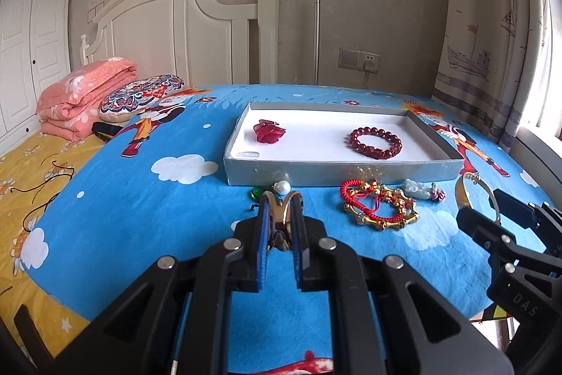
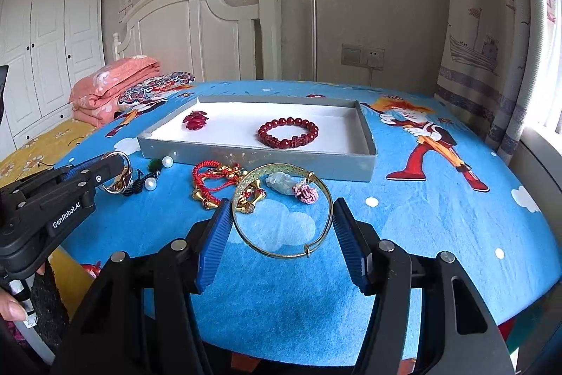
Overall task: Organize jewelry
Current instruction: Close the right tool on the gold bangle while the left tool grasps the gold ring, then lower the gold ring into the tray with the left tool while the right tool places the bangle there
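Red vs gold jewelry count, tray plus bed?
Red: 3 (flower piece, bead bracelet, cord bracelet)
Gold: 3 (thin bangle, bamboo-style bangle, gold band)
Total: 6

Left gripper [image 1: 281, 199] jaws clamp gold ring [image 1: 279, 217]; bead bracelet [image 1: 375, 142] in tray [image 1: 344, 169].

Both views were evenly bright under daylight entering from the window [image 1: 548, 58] at the right edge, where the panes were overexposed to white. Shadows on the blue bedsheet [image 2: 421, 234] were soft and faint. Fisheye distortion curved the curtain [image 1: 491, 23] and wardrobe [image 2: 42, 51], and dark vignetting filled the corners. The centre was sharp; the near gripper bodies appeared slightly soft.
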Available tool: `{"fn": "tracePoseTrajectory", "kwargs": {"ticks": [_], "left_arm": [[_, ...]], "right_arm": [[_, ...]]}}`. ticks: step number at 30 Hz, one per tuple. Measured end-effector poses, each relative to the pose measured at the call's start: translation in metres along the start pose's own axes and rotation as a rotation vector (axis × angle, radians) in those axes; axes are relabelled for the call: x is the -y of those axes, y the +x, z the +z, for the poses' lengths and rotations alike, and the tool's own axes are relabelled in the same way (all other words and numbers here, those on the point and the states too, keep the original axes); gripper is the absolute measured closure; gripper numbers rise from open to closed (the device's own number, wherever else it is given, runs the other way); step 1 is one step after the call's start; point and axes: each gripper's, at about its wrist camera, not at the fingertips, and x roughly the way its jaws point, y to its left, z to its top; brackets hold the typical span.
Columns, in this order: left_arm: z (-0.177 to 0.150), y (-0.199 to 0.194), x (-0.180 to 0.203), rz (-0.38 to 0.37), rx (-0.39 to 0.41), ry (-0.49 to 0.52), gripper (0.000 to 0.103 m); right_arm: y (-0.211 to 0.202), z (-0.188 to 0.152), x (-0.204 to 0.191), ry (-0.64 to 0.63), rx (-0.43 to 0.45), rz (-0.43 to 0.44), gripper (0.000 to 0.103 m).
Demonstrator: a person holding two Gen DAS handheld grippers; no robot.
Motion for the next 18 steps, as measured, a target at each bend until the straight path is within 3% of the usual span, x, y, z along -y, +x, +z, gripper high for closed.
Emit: {"fn": "tracePoseTrajectory", "kwargs": {"ticks": [18], "left_arm": [[-0.0053,-0.0054,0.0075,0.002,0.013,0.045,0.091]], "right_arm": [[-0.0011,0.0032,-0.0032,-0.008,0.0,-0.004,0.047]]}}
